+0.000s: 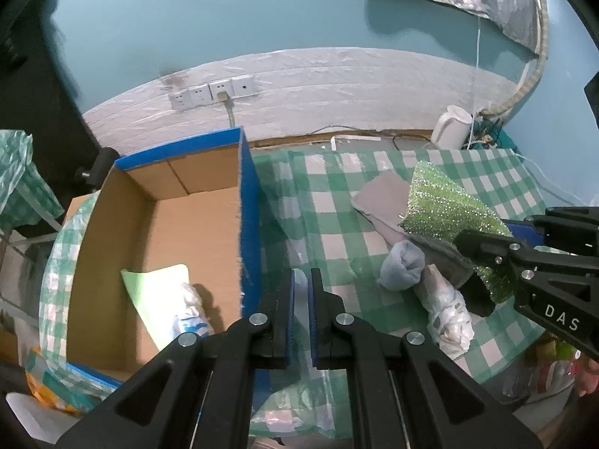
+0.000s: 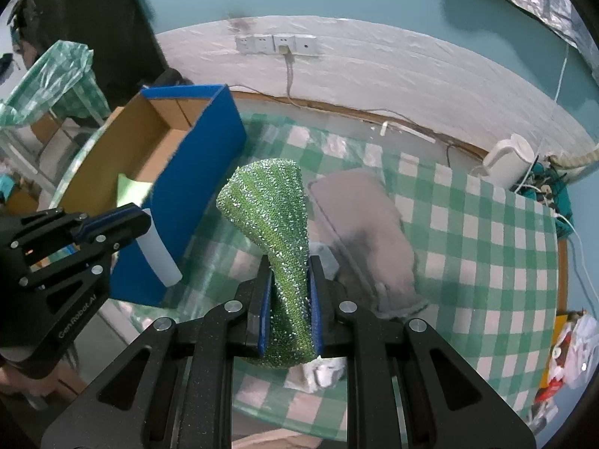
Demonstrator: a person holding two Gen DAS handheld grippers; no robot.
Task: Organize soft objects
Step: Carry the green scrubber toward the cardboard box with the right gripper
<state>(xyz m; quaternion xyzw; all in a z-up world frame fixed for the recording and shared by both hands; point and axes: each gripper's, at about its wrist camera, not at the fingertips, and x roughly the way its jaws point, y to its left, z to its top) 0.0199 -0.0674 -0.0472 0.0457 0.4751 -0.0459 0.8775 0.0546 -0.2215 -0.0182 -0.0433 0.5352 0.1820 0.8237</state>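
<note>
While the right gripper (image 2: 288,292), marked "DAS" on its side in the left wrist view, clamps a glittery green scouring cloth (image 2: 275,224) above the green-and-white checked tablecloth (image 2: 468,247), the left gripper (image 1: 300,301), lettered "GenRobot.AI", pinches a white translucent sheet (image 2: 159,252) beside the blue-sided cardboard box (image 1: 247,205). Just beyond lie a rolled blue-grey sock (image 1: 402,265), a white patterned cloth bundle (image 1: 451,312) and a flat grey cloth (image 2: 367,220). Inside the box rest a pale green sheet (image 1: 157,292) and a white bundle (image 1: 192,307). Farther off stand a white electric kettle (image 2: 509,161) and white wall sockets (image 2: 277,43).
</note>
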